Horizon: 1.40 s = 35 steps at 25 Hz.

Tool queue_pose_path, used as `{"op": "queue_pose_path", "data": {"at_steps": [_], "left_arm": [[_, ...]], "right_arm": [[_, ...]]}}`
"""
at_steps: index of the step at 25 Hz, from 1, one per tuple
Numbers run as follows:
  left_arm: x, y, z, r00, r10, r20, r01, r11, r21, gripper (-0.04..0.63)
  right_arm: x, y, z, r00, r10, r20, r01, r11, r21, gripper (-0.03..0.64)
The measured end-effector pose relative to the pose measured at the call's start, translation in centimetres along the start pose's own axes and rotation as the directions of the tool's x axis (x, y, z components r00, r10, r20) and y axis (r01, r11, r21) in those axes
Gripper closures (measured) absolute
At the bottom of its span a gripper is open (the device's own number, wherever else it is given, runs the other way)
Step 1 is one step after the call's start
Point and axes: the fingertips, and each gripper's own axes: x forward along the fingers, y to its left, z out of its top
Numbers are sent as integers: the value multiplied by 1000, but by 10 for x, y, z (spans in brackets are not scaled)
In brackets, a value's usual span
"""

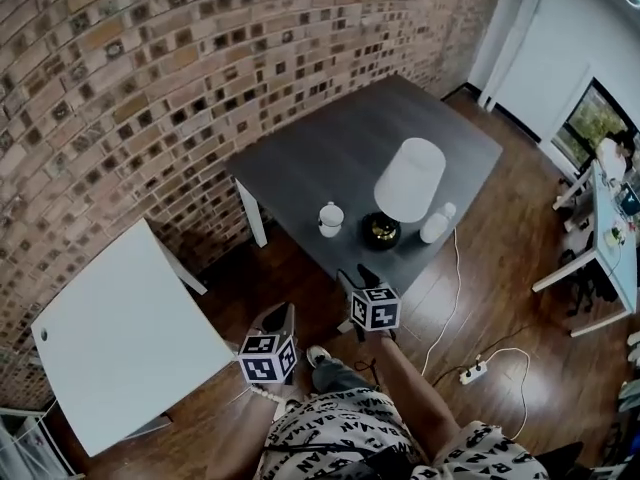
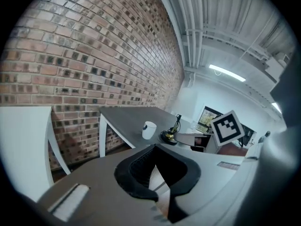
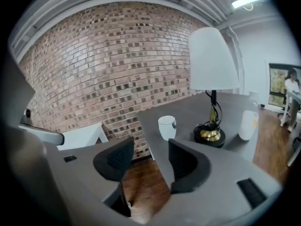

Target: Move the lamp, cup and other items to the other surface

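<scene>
Lampshade white and tapered, stem thin and black, base black and gold: one lamp (image 1: 408,183) stands on the dark grey table (image 1: 320,148), between one white cup (image 1: 330,218) and one white bottle (image 1: 437,224). One white table (image 1: 120,338) stands well apart. The left gripper (image 2: 154,148) has its jaws pressed together; the right gripper (image 3: 150,157) has its jaws spread, holding nothing.

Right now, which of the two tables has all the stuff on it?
The dark grey table: it bears the lamp, the cup and a white bottle. The white table has a bare top.
</scene>
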Motion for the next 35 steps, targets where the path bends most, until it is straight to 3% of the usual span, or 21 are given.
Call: {"op": "queue_pose_path", "data": {"at_steps": [4, 9, 20, 30, 35], "left_arm": [[24, 13, 18, 999, 36, 3, -36, 999, 28, 594], [65, 22, 34, 997, 74, -3, -74, 997, 39, 594], [97, 46, 43, 988, 156, -8, -156, 987, -24, 594], [97, 59, 33, 980, 199, -22, -200, 978, -63, 594], [86, 69, 29, 973, 229, -10, -229, 969, -95, 594]], "right_arm": [[59, -12, 26, 1000, -13, -25, 12, 999, -31, 234], [122, -27, 40, 997, -21, -81, 13, 996, -89, 158], [200, -53, 32, 980, -43, -192, 14, 989, -149, 156], [222, -56, 32, 978, -39, -204, -7, 975, -223, 163], [225, -56, 36, 979, -36, -200, -16, 968, -252, 198]]}}
